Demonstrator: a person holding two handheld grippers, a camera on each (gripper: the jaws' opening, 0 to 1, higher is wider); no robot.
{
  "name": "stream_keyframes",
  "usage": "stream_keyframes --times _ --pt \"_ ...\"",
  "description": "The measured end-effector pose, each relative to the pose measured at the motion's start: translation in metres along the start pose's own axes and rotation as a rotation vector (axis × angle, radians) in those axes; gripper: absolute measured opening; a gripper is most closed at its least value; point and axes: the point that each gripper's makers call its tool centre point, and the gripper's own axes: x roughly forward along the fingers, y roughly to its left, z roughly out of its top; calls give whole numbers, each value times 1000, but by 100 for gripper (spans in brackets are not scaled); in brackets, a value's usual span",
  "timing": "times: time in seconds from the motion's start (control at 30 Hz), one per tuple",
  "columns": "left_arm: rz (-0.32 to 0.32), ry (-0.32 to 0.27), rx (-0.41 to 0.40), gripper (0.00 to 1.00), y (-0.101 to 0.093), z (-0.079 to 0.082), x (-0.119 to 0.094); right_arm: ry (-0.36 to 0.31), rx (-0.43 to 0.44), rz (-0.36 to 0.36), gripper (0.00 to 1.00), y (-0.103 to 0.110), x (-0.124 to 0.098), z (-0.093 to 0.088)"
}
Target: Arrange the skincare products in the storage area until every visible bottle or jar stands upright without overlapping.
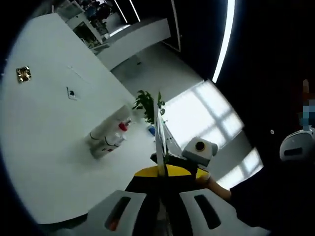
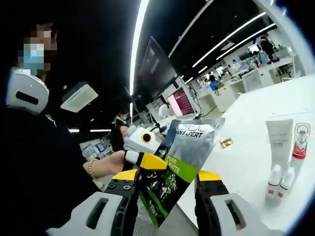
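Note:
A silver and green skincare sachet (image 2: pixel 189 147) hangs in the air above the white table (image 2: pixel 246 147). My left gripper (image 1: pixel 165 172) is shut on it, and the sachet (image 1: pixel 158 132) shows edge-on between the closed yellow tips. In the right gripper view that left gripper (image 2: pixel 156 163) comes in from the left and pinches the sachet's side. My right gripper (image 2: pixel 167 176) is open, jaws wide apart, with the sachet's lower half between them. On the table stand a white tube (image 2: pixel 279 140), a red-capped bottle (image 2: pixel 299 145) and two small white bottles (image 2: pixel 280 181).
A small gold item (image 2: pixel 226 143) lies on the table beyond the sachet. The product cluster (image 1: pixel 109 133) stands near a green plant (image 1: pixel 145 103). A hand (image 2: pixel 106 164) holds the left gripper. Desks and screens fill the room behind.

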Motion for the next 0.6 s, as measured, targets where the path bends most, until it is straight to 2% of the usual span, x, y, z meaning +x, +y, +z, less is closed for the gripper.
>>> stream_keyframes --times 0.17,0.6 --pt "21 1 -19 0 10 0 1 8 -38 -50 67 -11 -4 -7" --pt "73 19 -80 0 39 0 9 62 -73 -176 91 -44 -19 -35"
